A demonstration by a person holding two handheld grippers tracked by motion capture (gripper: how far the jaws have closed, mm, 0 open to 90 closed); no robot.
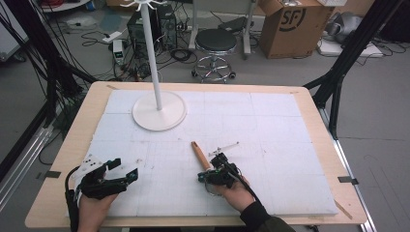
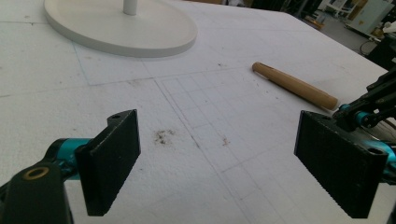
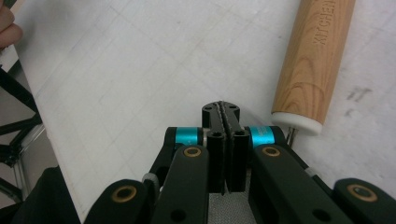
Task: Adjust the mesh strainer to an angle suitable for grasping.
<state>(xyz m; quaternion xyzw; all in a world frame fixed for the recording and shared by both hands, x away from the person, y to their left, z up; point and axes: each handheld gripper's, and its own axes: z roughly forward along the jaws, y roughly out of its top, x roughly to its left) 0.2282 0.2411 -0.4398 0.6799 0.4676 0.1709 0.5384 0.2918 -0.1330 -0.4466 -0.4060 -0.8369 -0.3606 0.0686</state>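
A wooden handle [image 1: 200,154] with a white end cap lies on the white foam board [image 1: 270,145], right of centre. In the right gripper view the wooden handle [image 3: 309,60] lies just right of my right gripper [image 3: 226,112], whose jaws are pressed together with nothing between them. From above, the right gripper [image 1: 202,177] sits at the handle's near end, pointing left. My left gripper [image 1: 124,168] rests near the front left, open and holding nothing. In the left gripper view its black pads [image 2: 112,163] stand wide apart, and the wooden handle [image 2: 294,86] lies ahead to the right.
A white stand with a round base [image 1: 159,113] and a tall pole rises at the back left of the board. A thin pale rod [image 1: 226,147] lies just beyond the right gripper. The wooden table's rim [image 1: 63,159] frames the board. A stool and boxes stand on the floor behind.
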